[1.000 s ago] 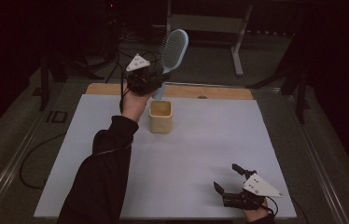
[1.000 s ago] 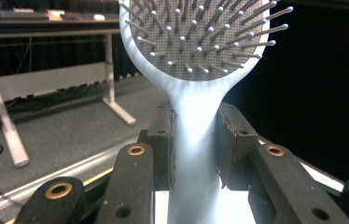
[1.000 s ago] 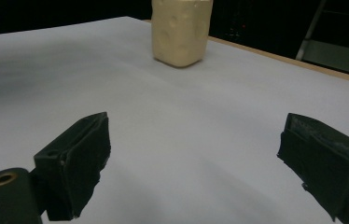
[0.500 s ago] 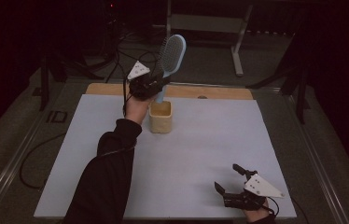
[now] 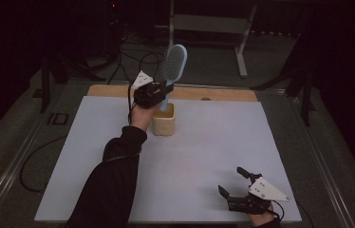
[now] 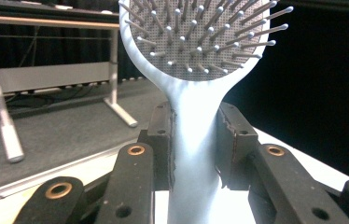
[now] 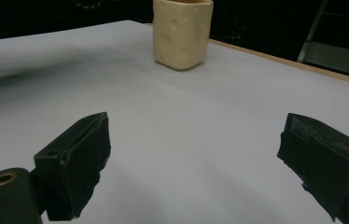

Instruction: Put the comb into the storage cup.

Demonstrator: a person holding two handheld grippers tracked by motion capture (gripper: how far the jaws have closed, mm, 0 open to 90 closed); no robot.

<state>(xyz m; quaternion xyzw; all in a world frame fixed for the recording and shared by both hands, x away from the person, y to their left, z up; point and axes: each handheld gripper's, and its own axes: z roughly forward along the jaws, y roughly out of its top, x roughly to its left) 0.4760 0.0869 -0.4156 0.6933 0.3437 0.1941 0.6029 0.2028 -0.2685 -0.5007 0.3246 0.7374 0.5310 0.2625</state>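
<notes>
My left gripper (image 5: 159,91) is shut on the handle of a pale blue hairbrush (image 5: 173,64), held upright with the bristled head on top. In the left gripper view both pads press the hairbrush (image 6: 196,116) handle from either side. The handle's lower end dips into a cream square cup (image 5: 164,120) standing at the back middle of the white table. My right gripper (image 5: 233,182) rests near the table's front right edge, open, with nothing between its fingers. In the right gripper view the cream cup (image 7: 182,32) stands far ahead of the open right gripper (image 7: 200,172).
A white sheet (image 5: 204,156) covers the table, with a wooden strip (image 5: 223,93) along its far edge. A cable (image 5: 33,161) runs over the floor at the left. A metal-legged bench (image 5: 213,23) stands behind the table in the dark.
My left gripper has come down with the hairbrush, bringing the handle's end into the cup. The right gripper has stayed where it was.
</notes>
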